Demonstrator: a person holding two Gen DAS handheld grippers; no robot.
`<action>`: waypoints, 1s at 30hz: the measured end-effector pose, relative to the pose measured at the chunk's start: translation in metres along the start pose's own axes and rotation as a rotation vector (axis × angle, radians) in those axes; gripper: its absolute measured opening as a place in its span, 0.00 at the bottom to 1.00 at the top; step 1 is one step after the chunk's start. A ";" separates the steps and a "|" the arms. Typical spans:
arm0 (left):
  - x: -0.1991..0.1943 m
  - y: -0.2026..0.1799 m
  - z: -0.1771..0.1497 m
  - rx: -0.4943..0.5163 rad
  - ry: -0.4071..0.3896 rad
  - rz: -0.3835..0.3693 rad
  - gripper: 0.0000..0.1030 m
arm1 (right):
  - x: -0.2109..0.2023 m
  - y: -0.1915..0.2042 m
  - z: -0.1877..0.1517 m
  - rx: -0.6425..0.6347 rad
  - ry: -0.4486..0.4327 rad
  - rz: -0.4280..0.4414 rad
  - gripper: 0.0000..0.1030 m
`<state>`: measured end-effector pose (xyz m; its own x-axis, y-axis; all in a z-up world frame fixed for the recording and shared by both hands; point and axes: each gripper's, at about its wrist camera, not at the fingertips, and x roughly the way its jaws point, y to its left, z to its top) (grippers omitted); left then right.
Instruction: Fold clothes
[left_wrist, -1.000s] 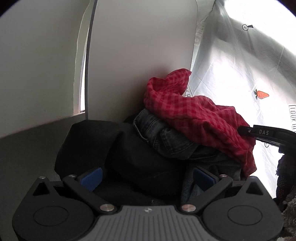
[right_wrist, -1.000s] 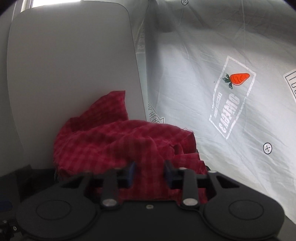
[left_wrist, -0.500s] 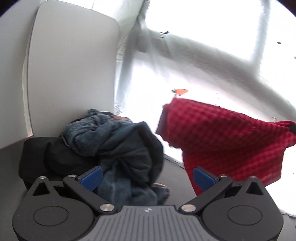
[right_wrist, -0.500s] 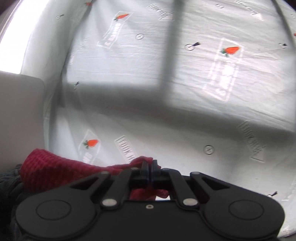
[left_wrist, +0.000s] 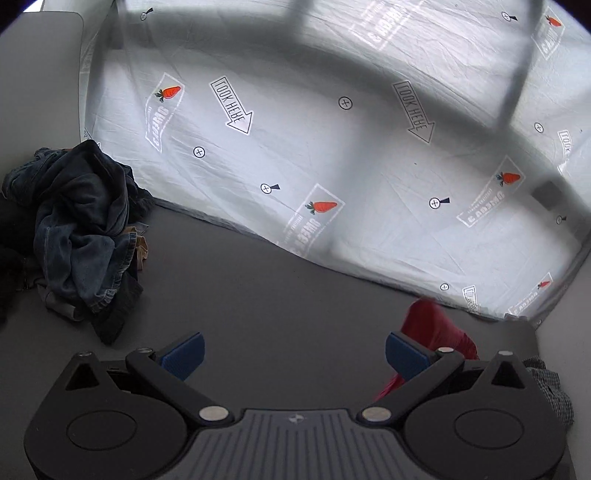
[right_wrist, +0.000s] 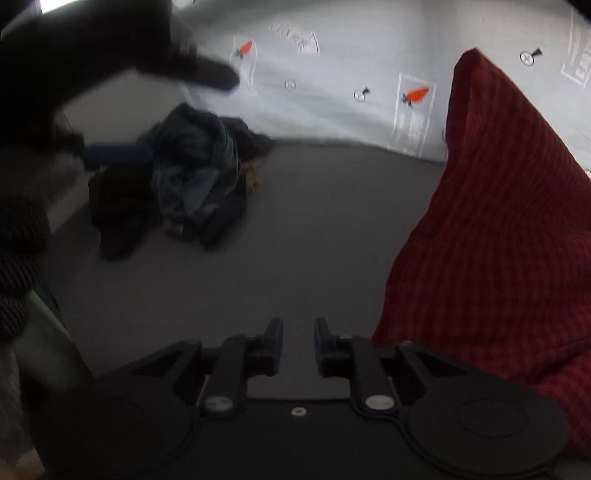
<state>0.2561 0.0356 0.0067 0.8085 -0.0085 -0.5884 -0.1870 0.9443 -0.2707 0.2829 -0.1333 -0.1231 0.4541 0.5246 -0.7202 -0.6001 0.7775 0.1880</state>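
A red checked cloth (right_wrist: 502, 229) hangs at the right of the right wrist view, beside my right gripper (right_wrist: 298, 349), whose jaws stand a little apart with nothing between them. In the left wrist view a bit of the red cloth (left_wrist: 432, 328) shows behind the right fingertip of my left gripper (left_wrist: 293, 354), which is wide open and empty over the dark grey table (left_wrist: 277, 295). A heap of jeans and dark clothes (left_wrist: 81, 225) lies at the table's left; it also shows in the right wrist view (right_wrist: 192, 177).
A white printed sheet (left_wrist: 332, 147) with carrots and arrows hangs behind the table. A grey panel (left_wrist: 40, 74) stands at the far left. A dark gloved hand and the other gripper (right_wrist: 74, 110) blur across the upper left of the right wrist view.
The red cloth has been lifted off the heap and carried right. My right gripper, shut on it half a second ago, now stands open beside it. Both grippers moved right, away from the heap.
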 end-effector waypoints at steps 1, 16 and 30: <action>-0.004 -0.007 -0.007 0.013 0.019 0.000 1.00 | 0.004 0.000 -0.023 -0.021 0.058 -0.005 0.21; -0.008 -0.068 -0.044 0.143 0.169 0.056 1.00 | -0.049 -0.195 -0.047 0.546 -0.231 -0.500 0.79; 0.024 -0.011 0.002 0.122 0.160 -0.024 1.00 | 0.049 -0.157 0.035 0.347 -0.170 -0.466 0.06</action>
<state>0.2793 0.0254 -0.0029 0.7111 -0.0741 -0.6992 -0.0921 0.9760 -0.1971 0.4221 -0.2180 -0.1645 0.7335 0.1276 -0.6676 -0.0763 0.9915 0.1056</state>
